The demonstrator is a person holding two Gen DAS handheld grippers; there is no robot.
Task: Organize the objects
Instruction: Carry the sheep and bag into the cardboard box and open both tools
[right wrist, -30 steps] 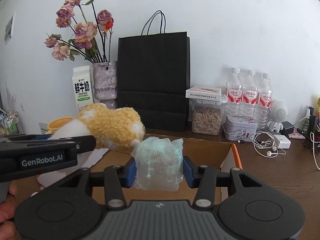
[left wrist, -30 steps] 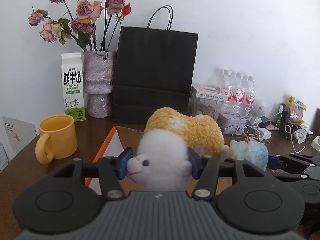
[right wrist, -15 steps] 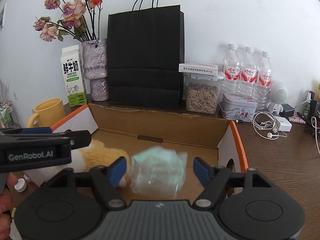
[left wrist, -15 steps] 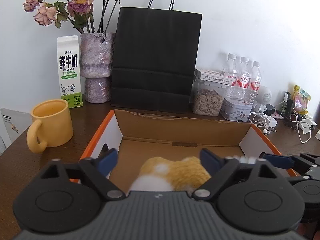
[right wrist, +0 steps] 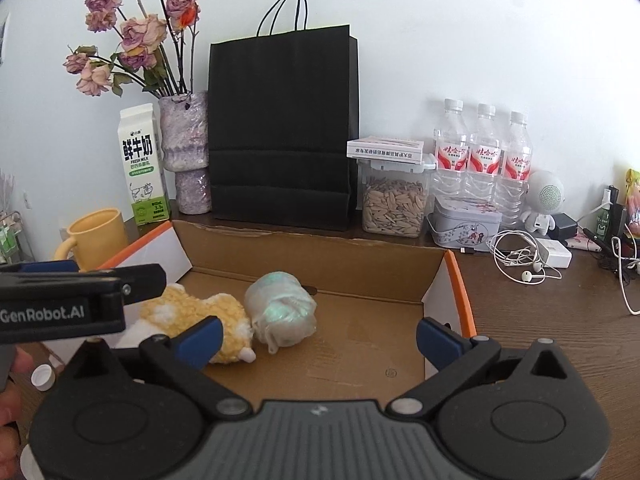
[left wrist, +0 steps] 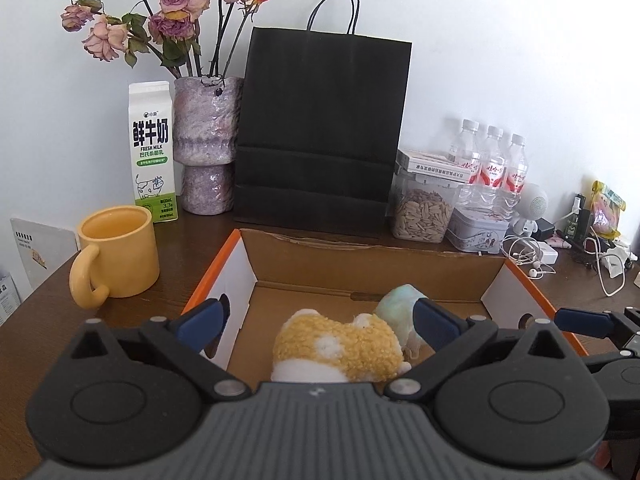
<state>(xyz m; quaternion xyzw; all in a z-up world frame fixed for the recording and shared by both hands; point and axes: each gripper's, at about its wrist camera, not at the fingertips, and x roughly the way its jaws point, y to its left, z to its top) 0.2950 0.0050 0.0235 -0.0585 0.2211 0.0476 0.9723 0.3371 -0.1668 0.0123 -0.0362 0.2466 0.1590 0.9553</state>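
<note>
Your left hand-held gripper (left wrist: 316,322) hangs with its jaws spread wide above the cardboard box (left wrist: 372,258) on the bench (left wrist: 52,304), gripping nothing; the yellow-and-white plush toy (left wrist: 340,346) lies on the box floor beneath, clear of both blue pads. Your right hand-held gripper (right wrist: 318,338) stands just as wide, its jaws having just been opening, with only bare cardboard between them. The clear-wrapped pale green bundle (right wrist: 282,312) rests inside the box too, touching the plush toy on its right side (seen from the right wrist, the pair sit toward the box's left half). Behind the box stand a black paper bag (left wrist: 320,132), a milk carton (left wrist: 152,152) and a vase of dried roses (left wrist: 206,144); a yellow mug (left wrist: 118,250) sits just left of the box. To the right are a jar of seeds (right wrist: 394,202), three water bottles (right wrist: 484,152), a tin (right wrist: 466,220) and tangled white earphones (right wrist: 520,258).
</note>
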